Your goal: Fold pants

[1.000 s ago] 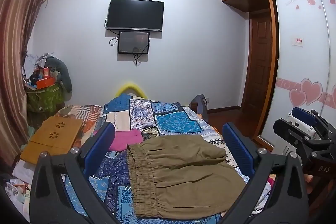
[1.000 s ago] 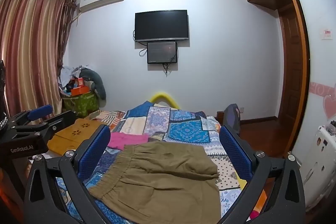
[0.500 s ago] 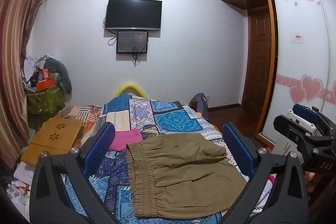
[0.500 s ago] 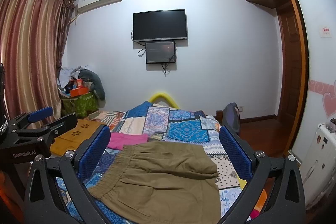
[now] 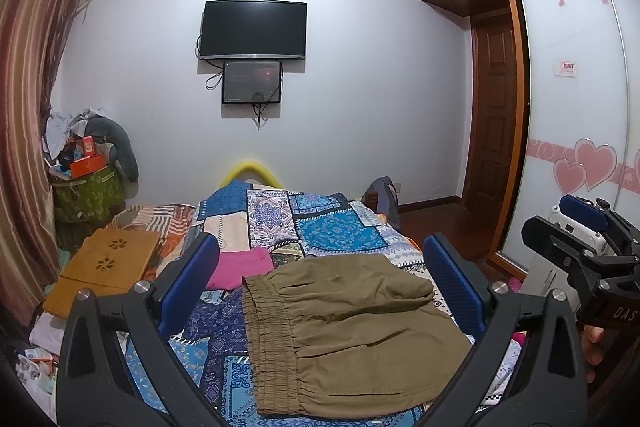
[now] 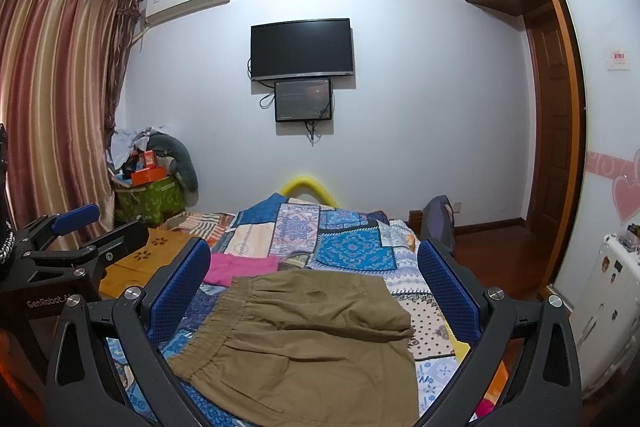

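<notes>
I hold both claws up above the bed [image 5: 332, 231], each one wide apart and gripping nothing. My left claw [image 5: 320, 291] frames the pants [image 5: 352, 331] in the lower middle of its view; my right claw [image 6: 316, 287] does the same in its own view, where the pants [image 6: 304, 339] sit low and centre. The pants lie on the patchwork quilt [image 6: 352, 247], already doubled over, with the gathered waistband [image 5: 272, 343] toward the left of the frame and a loose upper layer bunched near the far right corner.

The risk I see is in the next pinch. If I close on only the top layer, the fold may slide apart and the bunched corner could drag into a crooked crease. The soft quilt underneath might get caught with the fabric too, lifting both together. The pink garment [image 5: 240, 267] lies just beside the waistband's far end, toward the left, so a sloppy reach there could snag it. The pants also lie near the right edge of the bed, and a hard tug that way might pull them off.
</notes>
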The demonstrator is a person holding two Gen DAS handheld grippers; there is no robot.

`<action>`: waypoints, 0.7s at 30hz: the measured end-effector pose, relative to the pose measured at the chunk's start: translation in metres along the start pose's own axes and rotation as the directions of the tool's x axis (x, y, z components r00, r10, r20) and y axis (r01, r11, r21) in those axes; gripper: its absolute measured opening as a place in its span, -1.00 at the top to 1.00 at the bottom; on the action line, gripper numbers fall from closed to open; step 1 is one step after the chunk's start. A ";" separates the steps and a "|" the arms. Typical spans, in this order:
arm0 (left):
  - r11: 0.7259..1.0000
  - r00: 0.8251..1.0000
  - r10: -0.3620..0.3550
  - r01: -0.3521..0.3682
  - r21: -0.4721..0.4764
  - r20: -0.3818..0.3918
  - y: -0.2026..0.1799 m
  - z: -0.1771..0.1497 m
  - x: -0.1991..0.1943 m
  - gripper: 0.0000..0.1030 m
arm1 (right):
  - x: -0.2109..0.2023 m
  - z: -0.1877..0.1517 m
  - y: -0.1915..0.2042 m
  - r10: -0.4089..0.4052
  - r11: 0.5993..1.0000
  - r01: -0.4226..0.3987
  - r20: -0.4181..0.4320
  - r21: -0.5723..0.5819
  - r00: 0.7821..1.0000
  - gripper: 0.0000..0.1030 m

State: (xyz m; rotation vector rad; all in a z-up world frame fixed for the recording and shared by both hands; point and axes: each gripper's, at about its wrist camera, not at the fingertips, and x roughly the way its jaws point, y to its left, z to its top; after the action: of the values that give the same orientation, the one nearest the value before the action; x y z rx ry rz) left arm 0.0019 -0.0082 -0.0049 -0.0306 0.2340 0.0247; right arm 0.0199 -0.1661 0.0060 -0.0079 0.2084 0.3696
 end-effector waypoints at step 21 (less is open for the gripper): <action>1.000 1.000 0.004 -0.004 -0.004 -0.008 0.001 -0.001 0.002 -1.00 | 0.002 -0.002 -0.006 -0.001 1.000 0.001 -0.023 0.021 1.000 -1.00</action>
State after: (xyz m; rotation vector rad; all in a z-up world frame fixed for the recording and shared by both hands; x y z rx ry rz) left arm 0.0039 -0.0068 -0.0067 -0.0340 0.2419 0.0291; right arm 0.0234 -0.1715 0.0034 0.0084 0.2354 0.3666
